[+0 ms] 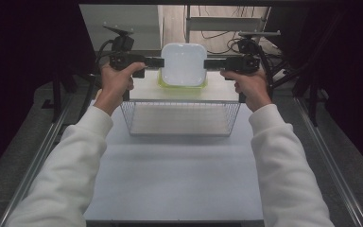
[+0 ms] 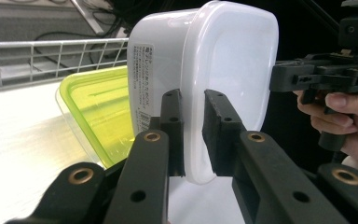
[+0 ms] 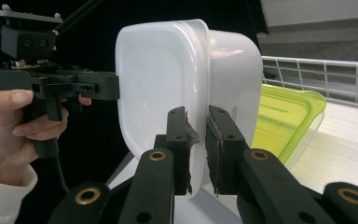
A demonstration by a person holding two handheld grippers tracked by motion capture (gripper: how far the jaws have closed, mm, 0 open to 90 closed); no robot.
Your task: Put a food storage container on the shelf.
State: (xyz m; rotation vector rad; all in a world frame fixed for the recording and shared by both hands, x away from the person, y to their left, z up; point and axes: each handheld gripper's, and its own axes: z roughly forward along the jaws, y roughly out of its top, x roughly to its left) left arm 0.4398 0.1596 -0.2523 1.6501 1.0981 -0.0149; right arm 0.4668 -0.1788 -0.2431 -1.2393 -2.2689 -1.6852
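Above the wire basket, at its far side, a white tub hangs between both claws, clear of the worktop. Tub is translucent white plastic, squarish with rounded corners, smooth, lid on; a printed label runs down one side wall. It's turned on edge, lid face toward the high camera.

Left claw is clamped on the tub's left rim; in the left gripper view its black pads pinch the lid flange from both sides. Right claw is clamped on the opposite rim; in the right gripper view the pads squeeze the same flange, one pad's rubber looks torn.

Just behind and under the tub sits a second container, clear body with glossy yellow-green lid, also rounded-square, lying flat on the pale surface beyond the basket.

Basket: thin white wire grid, rectangular, open top, standing on the worktop between the person and the tub.

Left hand and right hand both wrap pistol-style handles, forearms in white sleeves reaching forward either side of the basket, claws level and pointing inward at each other. Black cable trails from each gripper.
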